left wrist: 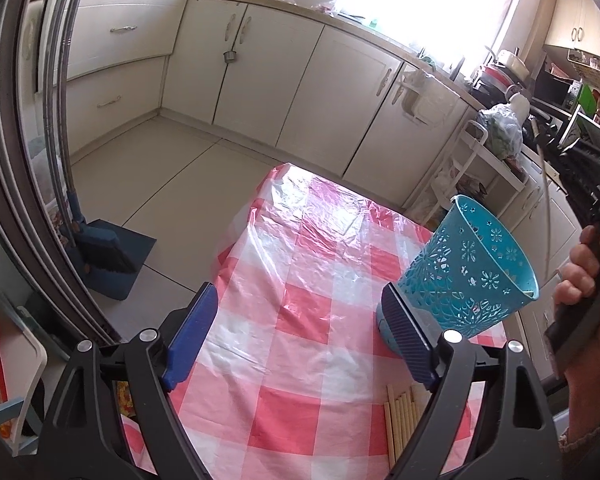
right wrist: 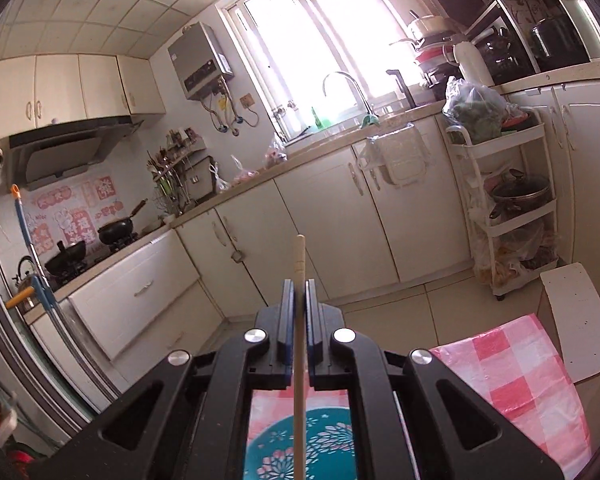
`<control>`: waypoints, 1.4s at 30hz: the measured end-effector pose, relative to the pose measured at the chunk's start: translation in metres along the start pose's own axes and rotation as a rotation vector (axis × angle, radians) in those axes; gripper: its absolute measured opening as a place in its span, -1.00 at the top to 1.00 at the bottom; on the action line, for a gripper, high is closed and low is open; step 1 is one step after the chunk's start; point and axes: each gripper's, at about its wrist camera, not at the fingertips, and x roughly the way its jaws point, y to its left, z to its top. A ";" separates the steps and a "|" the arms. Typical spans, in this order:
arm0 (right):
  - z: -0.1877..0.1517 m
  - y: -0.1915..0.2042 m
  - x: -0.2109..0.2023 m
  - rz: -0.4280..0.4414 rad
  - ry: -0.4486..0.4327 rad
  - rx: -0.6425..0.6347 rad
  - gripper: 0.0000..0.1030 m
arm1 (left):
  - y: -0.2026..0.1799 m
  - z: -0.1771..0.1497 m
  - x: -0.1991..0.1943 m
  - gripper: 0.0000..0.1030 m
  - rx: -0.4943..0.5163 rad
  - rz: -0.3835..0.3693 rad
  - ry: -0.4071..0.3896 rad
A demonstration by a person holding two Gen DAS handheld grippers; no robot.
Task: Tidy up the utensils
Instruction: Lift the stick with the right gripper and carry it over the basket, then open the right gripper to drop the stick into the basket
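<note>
— What have your jaws got?

— My right gripper [right wrist: 299,292] has its jaws pinched tight on a single chopstick [right wrist: 299,344], which runs straight out toward twelve o'clock. My left gripper [left wrist: 300,320] stands wide, holding nothing.

— And the holder?

— The teal holder [left wrist: 466,272] stands on the checked worktop [left wrist: 300,240], touching my left gripper's right finger at two o'clock. In the right view it sits directly below the chopstick, at six o'clock.

— Any more sticks?

— A bundle of chopsticks [left wrist: 404,420] lies on the worktop at five o'clock of my left gripper.
</note>
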 end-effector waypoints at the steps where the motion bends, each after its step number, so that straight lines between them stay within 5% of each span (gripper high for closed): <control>1: -0.004 -0.002 0.003 -0.008 0.010 -0.007 0.89 | 0.001 0.000 0.001 -0.56 -0.007 -0.005 0.004; 14: -0.026 0.000 -0.002 0.003 0.123 -0.102 0.75 | -0.002 -0.003 0.005 -0.57 0.001 0.004 0.017; 22: -0.039 -0.005 -0.078 0.012 0.108 -0.115 0.68 | 0.004 -0.002 0.003 -0.58 0.000 0.033 0.012; 24: -0.059 -0.005 -0.095 0.017 0.166 -0.138 0.68 | 0.005 -0.003 0.002 -0.58 0.002 0.035 0.011; 31: -0.178 -0.013 -0.077 -0.017 0.587 -0.232 0.81 | -0.003 -0.009 0.000 -0.58 0.052 0.047 0.019; 42: -0.213 -0.018 -0.064 -0.069 0.667 -0.274 0.82 | -0.050 -0.056 0.024 -0.58 0.367 -0.001 0.239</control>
